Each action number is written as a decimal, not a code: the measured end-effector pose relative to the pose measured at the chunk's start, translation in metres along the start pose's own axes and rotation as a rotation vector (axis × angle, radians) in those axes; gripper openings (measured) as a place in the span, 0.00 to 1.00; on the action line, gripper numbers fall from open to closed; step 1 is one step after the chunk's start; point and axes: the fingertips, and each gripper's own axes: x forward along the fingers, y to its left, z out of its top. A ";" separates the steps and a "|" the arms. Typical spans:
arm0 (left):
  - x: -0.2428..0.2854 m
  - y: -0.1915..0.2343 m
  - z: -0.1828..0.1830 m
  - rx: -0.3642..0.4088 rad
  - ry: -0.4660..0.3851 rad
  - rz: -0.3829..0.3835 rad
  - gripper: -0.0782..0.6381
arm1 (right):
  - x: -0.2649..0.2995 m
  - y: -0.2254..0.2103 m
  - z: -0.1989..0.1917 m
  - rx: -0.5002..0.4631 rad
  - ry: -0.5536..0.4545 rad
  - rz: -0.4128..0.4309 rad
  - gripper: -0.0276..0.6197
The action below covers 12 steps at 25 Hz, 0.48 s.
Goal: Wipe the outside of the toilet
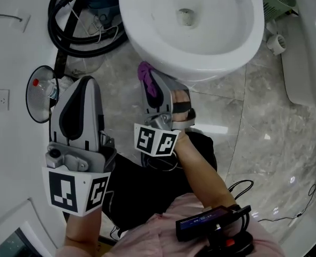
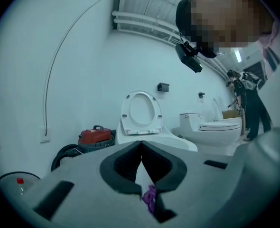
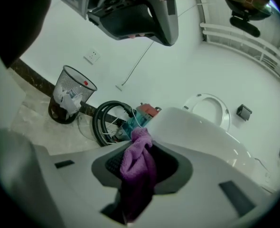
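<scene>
- The right gripper's (image 3: 144, 144) fingers (image 3: 104, 164) are clamped on a purple cloth (image 3: 138, 167), which fills the gap between them and hangs down in a thick fold.
- The purple cloth is fluffy and bunched. Its top sticks out past the fingertips and lies against the outer wall of the toilet (image 1: 132, 21), at about 7 o'clock on the bowl in the head view.
- The left gripper's (image 2: 141, 145) fingers (image 2: 122, 167) are together, meeting at the tips with nothing held between them. It hangs apart from the toilet, at 9 o'clock of the right gripper in the head view.
- The toilet is glossy white, with a broad oval bowl, open, and a little water at the drain. It fills the 12 o'clock part of the head view.
- Its raised seat (image 2: 141, 112) stands upright against the white wall (image 2: 73, 80) behind.
- The bowl's outside curves smoothly down to a marble floor (image 1: 265, 122) of grey veined tiles.
- A coiled black hose (image 1: 67, 33) lies at 10 o'clock of the bowl in the head view, beside a vacuum cleaner (image 2: 95, 137) with a red top.
- A wire bin (image 1: 40, 94) stands against the wall at 9 o'clock of the left gripper, with a red-capped bottle in it.
- A second white toilet (image 2: 217, 127) stands at 3 o'clock in the left gripper view.
</scene>
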 end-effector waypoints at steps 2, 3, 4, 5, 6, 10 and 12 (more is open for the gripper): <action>0.002 -0.006 0.000 0.000 0.001 -0.013 0.12 | -0.006 -0.002 -0.006 -0.005 0.004 0.002 0.21; 0.004 -0.008 0.000 0.000 0.001 -0.019 0.12 | -0.009 -0.003 -0.009 -0.007 0.006 0.004 0.21; 0.005 -0.010 0.001 0.000 0.001 -0.024 0.12 | -0.011 -0.005 -0.011 -0.008 0.006 0.007 0.21; 0.006 -0.012 0.001 0.000 0.002 -0.027 0.12 | -0.014 -0.007 -0.013 -0.010 0.003 0.010 0.21; 0.007 -0.014 0.001 -0.001 0.003 -0.029 0.12 | -0.017 -0.009 -0.015 -0.012 -0.001 0.013 0.21; 0.011 -0.022 0.001 0.002 0.005 -0.036 0.12 | -0.027 -0.014 -0.023 -0.027 -0.019 0.025 0.21; 0.013 -0.026 -0.001 0.004 0.007 -0.038 0.12 | -0.032 -0.017 -0.027 -0.027 -0.022 0.027 0.21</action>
